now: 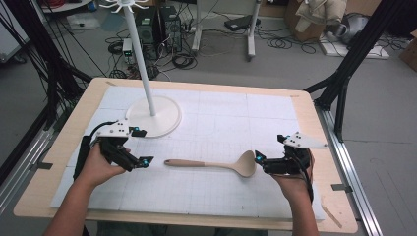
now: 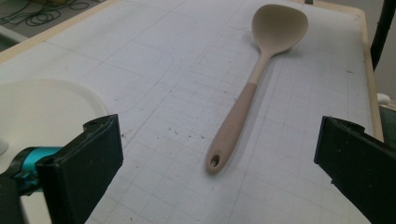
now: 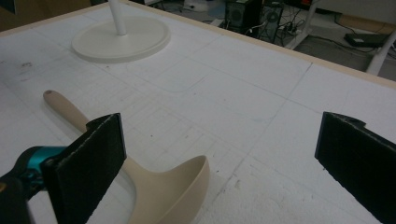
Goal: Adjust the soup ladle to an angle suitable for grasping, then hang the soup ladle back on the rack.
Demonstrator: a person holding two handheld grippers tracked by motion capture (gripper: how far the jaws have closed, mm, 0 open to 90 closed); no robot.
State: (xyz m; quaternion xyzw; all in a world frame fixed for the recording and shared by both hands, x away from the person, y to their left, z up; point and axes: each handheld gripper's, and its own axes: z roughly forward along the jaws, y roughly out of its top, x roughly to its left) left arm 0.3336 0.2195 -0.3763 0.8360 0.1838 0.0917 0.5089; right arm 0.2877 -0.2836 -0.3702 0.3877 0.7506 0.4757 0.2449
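A beige ladle lies flat on the white mat, its handle pointing left and its bowl to the right. My left gripper is open just left of the handle end. In the left gripper view the ladle stretches away between the spread jaws, and its holed handle end is the nearest part. My right gripper is open beside the bowl. In the right gripper view the bowl sits low, partly behind the left jaw. Neither gripper holds anything.
A white stand with a thin pole and a round base rises at the back left of the mat, with hooks at its top. Its base is close to the left gripper. The wooden table edge frames the mat.
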